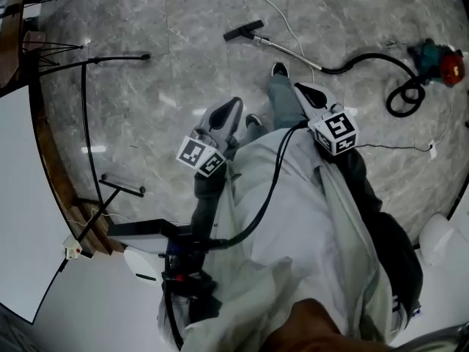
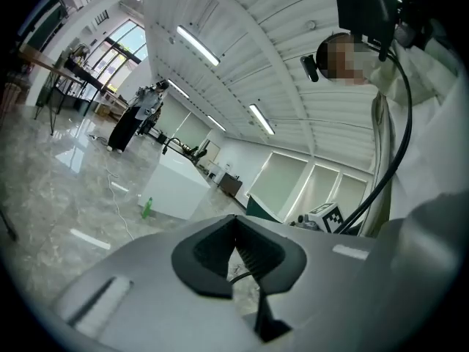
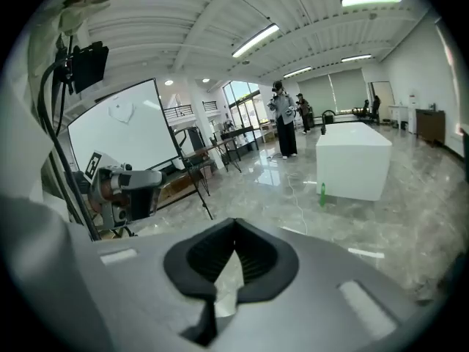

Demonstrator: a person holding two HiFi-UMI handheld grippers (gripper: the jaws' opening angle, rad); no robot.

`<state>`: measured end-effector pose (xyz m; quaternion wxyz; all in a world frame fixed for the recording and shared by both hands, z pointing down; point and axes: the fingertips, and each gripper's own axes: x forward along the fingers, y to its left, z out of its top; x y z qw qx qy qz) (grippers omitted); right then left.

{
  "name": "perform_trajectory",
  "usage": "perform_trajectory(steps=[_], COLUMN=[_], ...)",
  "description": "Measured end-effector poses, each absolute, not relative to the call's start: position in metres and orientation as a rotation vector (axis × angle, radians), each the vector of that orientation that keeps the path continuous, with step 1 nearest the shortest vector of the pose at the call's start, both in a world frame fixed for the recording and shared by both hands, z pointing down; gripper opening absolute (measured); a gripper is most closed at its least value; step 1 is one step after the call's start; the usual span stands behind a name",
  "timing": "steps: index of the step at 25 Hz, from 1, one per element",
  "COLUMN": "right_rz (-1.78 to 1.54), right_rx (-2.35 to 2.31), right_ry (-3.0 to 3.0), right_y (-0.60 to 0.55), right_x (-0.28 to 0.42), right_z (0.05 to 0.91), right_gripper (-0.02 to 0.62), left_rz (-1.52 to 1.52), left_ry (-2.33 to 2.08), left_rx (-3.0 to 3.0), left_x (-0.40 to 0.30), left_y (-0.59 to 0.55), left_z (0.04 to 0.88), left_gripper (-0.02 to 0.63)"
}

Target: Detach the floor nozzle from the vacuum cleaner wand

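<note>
I find the floor nozzle to be a black bar joined to the silver wand. It lies on the grey marble floor at the top of the head view, well ahead of the person's shoes. A black hose loops from the wand to the teal and red vacuum body. Any lettering on that body is too small to read. Each gripper's cube bears black-and-white square markers. The left gripper and right gripper are both clenched on nothing, well apart from the nozzle. Open floor lies between them and it. Black stand legs and a white panel border the left side.
</note>
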<state>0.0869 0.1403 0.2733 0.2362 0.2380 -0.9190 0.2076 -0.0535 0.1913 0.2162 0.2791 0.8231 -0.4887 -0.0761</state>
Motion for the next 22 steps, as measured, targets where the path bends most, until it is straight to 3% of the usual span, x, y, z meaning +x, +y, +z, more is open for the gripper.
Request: perform_trajectory(steps=[5, 9, 17, 22], right_rz=[0.588, 0.434, 0.244, 0.260], right_rx=[0.459, 0.303, 0.196, 0.288], right_ry=[-2.489, -2.345, -2.102, -1.992], right_y=[0.060, 0.010, -0.020, -0.035], right_x=[0.074, 0.065, 0.045, 0.034], right_z=[0.317, 0.407, 0.677, 0.834], right_gripper=[0.000, 0.000, 0.002, 0.082], left_rz=[-0.192, -0.218, 0.028, 0.199], left_ry=[-1.411, -1.525, -1.544, -1.439], left_rx=[2.110, 1.962, 1.675, 1.737], left_x=[-0.072, -0.107, -0.152, -0.157], left_y=[0.125, 0.092, 0.051, 0.021], left_z=[0.237, 0.287, 0.540, 0.670], left_gripper=[0.005, 0.005, 0.005, 0.005])
